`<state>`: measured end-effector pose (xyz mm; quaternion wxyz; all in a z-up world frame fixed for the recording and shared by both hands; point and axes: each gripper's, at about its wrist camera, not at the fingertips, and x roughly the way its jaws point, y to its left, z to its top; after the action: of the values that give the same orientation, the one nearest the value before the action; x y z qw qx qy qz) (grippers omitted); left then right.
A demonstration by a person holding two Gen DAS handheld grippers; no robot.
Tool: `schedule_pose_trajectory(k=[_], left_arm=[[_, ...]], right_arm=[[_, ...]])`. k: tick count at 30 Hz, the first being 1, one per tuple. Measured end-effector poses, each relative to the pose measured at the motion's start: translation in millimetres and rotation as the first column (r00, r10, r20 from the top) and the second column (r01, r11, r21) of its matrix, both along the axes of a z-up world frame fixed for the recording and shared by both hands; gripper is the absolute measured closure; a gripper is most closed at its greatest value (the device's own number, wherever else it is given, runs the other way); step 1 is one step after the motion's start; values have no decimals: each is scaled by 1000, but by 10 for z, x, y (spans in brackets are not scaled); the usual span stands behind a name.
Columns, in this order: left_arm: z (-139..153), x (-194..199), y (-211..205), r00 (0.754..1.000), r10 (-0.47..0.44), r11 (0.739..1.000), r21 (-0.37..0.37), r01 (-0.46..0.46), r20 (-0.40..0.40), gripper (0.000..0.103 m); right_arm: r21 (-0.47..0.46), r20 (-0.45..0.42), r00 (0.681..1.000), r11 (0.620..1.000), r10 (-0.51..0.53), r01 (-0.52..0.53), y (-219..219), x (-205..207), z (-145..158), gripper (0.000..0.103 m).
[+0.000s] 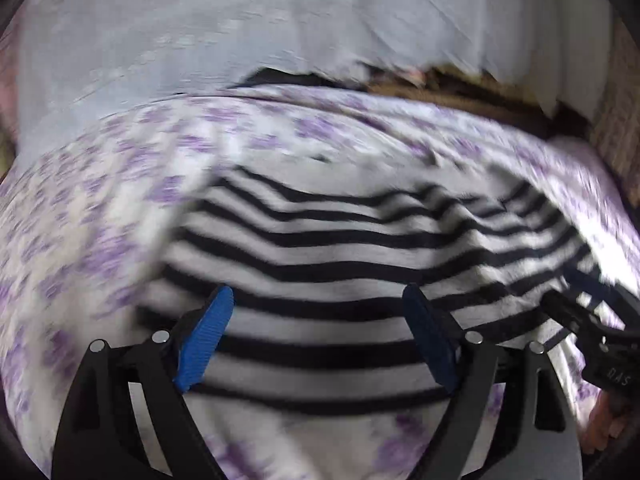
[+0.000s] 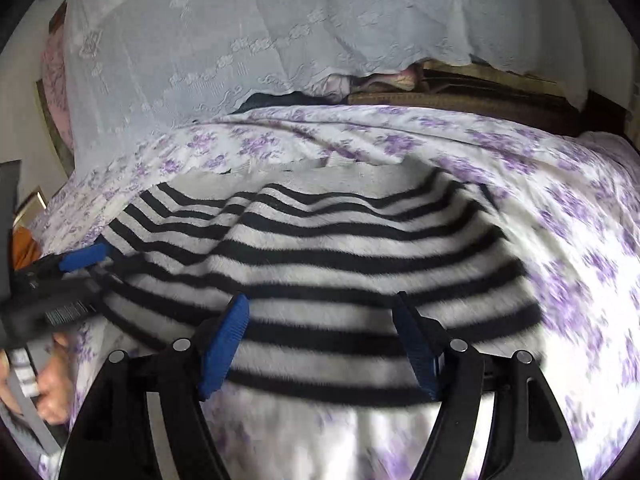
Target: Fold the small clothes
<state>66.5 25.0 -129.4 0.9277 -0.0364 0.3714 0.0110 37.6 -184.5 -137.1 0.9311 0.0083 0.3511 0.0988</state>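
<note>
A fuzzy black-and-white striped garment lies spread and rippled on a bed sheet printed with purple flowers. Above its near edge the left gripper and the right gripper both stand wide apart, their ribbed blue pads gripping nothing. A pale embroidered cloth drapes behind the bed. A hand grips the left tool's handle.

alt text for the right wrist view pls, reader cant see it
A black-and-white striped garment lies spread on a purple-flowered sheet, with the right gripper open just above its near edge. The left gripper reaches in at the left edge; a pale embroidered cloth hangs behind.
</note>
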Motion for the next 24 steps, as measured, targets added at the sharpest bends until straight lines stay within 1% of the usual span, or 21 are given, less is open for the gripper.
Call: schedule_pose_trajectory(k=[1, 2, 3, 4, 5, 6, 7, 8, 10, 11, 12, 13, 14, 15, 16, 17, 18, 19, 22, 23, 24], left_arm=[[8, -38, 167, 999, 50, 998, -35, -50, -8, 19], [-12, -17, 266, 997, 75, 996, -46, -76, -31, 19], [-85, 41, 358, 992, 97, 994, -45, -101, -76, 19], [-245, 155, 438, 983, 103, 994, -28, -108, -155, 10], [-366, 228, 501, 975, 105, 993, -40, -115, -193, 4], [-417, 249, 567, 973, 106, 988, -91, -127, -206, 4], [-365, 233, 598, 972, 113, 984, -115, -138, -204, 4], [-319, 211, 596, 974, 119, 983, -114, -143, -193, 6], [-191, 118, 585, 980, 152, 980, -106, -166, -132, 12], [-152, 90, 581, 982, 154, 981, -104, -166, -113, 12], [-96, 58, 576, 983, 165, 980, -95, -173, -86, 12], [-75, 45, 577, 980, 181, 979, -79, -187, -79, 12], [-80, 56, 581, 975, 208, 976, -46, -213, -81, 12], [-144, 112, 593, 967, 232, 972, -7, -234, -109, 12], [-241, 179, 634, 959, 238, 971, 12, -239, -151, 7], [-317, 221, 675, 955, 236, 971, 7, -239, -177, 4], [-309, 225, 692, 956, 239, 970, -5, -244, -172, 4], [-265, 204, 682, 956, 242, 970, 0, -245, -164, 5], [-59, 75, 610, 970, 227, 973, -14, -229, -82, 13], [11, 30, 572, 977, 206, 977, -37, -208, -56, 13], [118, -34, 492, 987, 160, 984, -74, -161, -21, 13]], right_arm=[[8, -13, 1000, 1000, -8, 8, -55, -6, -16, 28], [21, -32, 999, 1000, -6, 6, -100, 9, -49, 28], [43, -77, 997, 999, 6, -3, -144, 63, -113, 27], [50, -95, 995, 999, 21, -16, -160, 103, -154, 26], [57, -92, 995, 998, 25, -20, -170, 118, -156, 26], [56, -87, 996, 998, 22, -17, -164, 81, -142, 26], [59, -76, 997, 998, 20, -15, -163, 70, -122, 27], [79, -56, 998, 997, 8, -4, -187, 32, -80, 27], [106, -2, 1000, 994, -28, 28, -251, -38, 26, 27], [106, 27, 999, 993, -47, 43, -290, -62, 85, 27], [102, 37, 997, 993, -67, 63, -333, -61, 106, 27], [98, 32, 995, 991, -91, 87, -384, -46, 107, 27], [103, 13, 993, 988, -115, 113, -445, -5, 79, 27], [124, -44, 990, 982, -137, 141, -548, 94, -22, 27], [142, -73, 988, 979, -134, 143, -597, 146, -86, 28], [157, -77, 989, 978, -126, 137, -631, 183, -126, 28], [151, -73, 989, 979, -125, 135, -617, 185, -107, 28], [154, -65, 990, 979, -128, 137, -610, 156, -76, 29], [252, 14, 986, 955, -163, 155, -751, 20, 99, 29], [280, 28, 983, 945, -184, 169, -827, -8, 139, 29], [299, 29, 979, 937, -199, 182, -888, -25, 158, 27]])
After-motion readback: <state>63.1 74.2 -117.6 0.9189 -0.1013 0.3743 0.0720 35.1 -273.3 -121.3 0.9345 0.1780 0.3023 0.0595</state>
